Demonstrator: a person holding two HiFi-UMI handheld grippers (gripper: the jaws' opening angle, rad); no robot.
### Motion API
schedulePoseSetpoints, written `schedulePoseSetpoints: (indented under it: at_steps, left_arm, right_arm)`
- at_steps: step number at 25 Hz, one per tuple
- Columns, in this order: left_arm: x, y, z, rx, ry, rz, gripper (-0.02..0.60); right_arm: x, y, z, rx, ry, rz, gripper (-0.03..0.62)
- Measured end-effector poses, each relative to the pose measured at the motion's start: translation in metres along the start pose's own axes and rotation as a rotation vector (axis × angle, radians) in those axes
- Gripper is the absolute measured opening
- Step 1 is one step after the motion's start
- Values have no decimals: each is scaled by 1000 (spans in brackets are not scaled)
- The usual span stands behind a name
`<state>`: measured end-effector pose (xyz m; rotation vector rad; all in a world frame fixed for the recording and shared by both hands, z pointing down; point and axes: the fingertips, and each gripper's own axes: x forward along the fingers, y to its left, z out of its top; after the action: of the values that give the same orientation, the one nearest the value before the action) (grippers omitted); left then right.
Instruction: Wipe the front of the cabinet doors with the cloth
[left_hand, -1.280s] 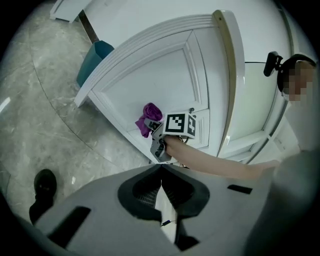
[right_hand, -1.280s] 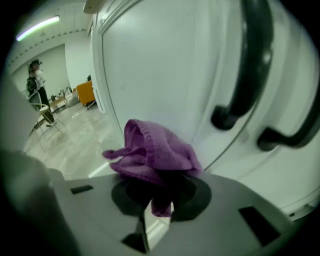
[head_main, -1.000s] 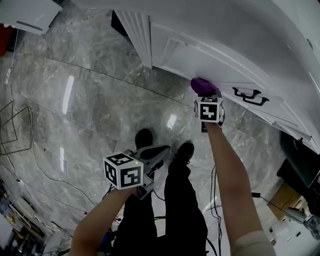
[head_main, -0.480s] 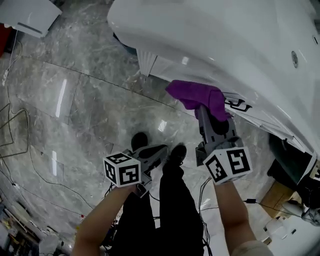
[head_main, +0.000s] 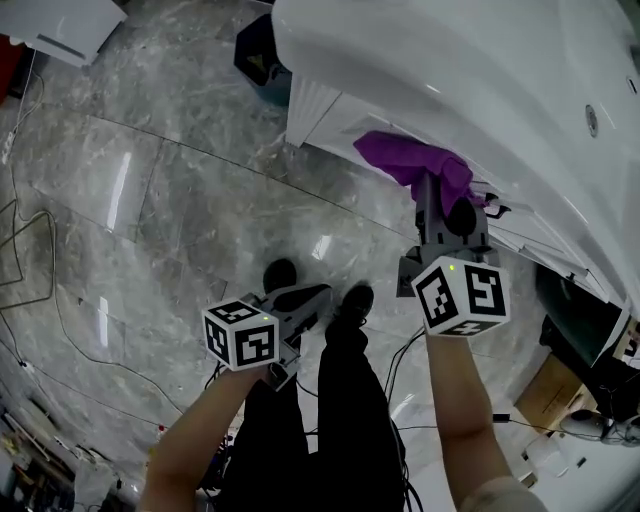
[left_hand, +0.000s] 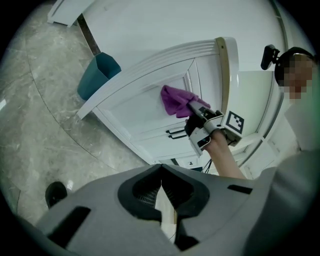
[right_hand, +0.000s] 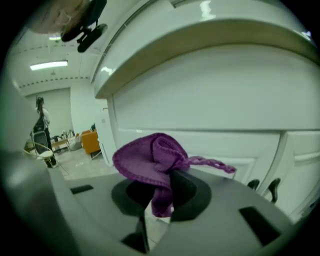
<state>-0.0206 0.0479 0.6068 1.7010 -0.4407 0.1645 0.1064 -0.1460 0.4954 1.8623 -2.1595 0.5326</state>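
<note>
A purple cloth (head_main: 410, 165) is pinched in my right gripper (head_main: 440, 205), which is shut on it and held up at the top of the white panelled cabinet door (head_main: 345, 120), just under the countertop. In the right gripper view the cloth (right_hand: 150, 160) bunches out of the jaws in front of the door panel (right_hand: 225, 145). The left gripper view shows the cloth (left_hand: 176, 100) against the door (left_hand: 140, 107), above two black handles (left_hand: 176, 133). My left gripper (head_main: 300, 310) hangs low over the floor, away from the cabinet, shut with nothing in it (left_hand: 161, 187).
The white countertop (head_main: 450, 60) overhangs the doors. A teal bin (head_main: 262, 55) stands at the cabinet's left end. Cables (head_main: 40, 250) lie on the marble floor at the left. My shoes (head_main: 285, 275) are below the grippers. A person (right_hand: 41, 120) stands far off.
My right gripper has risen with the cloth from beside the black handles to the upper part of the door. The left gripper has barely moved.
</note>
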Motion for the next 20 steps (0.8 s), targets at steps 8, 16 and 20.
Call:
schedulePoseSetpoints:
  at_steps: [8,16,20]
  left_arm:
    - [-12,30,-12,-37,-6,24,20]
    - [-30,68,-2,-75,-58,62,20]
    - [-50,86,10,-89,-76,102,20]
  right_arm:
    - [52,-23,-114,-51,228,-64,61]
    - [95,-30,-205,-223,429,-54,61]
    - [112,-39,-252,-323,552,-34,61]
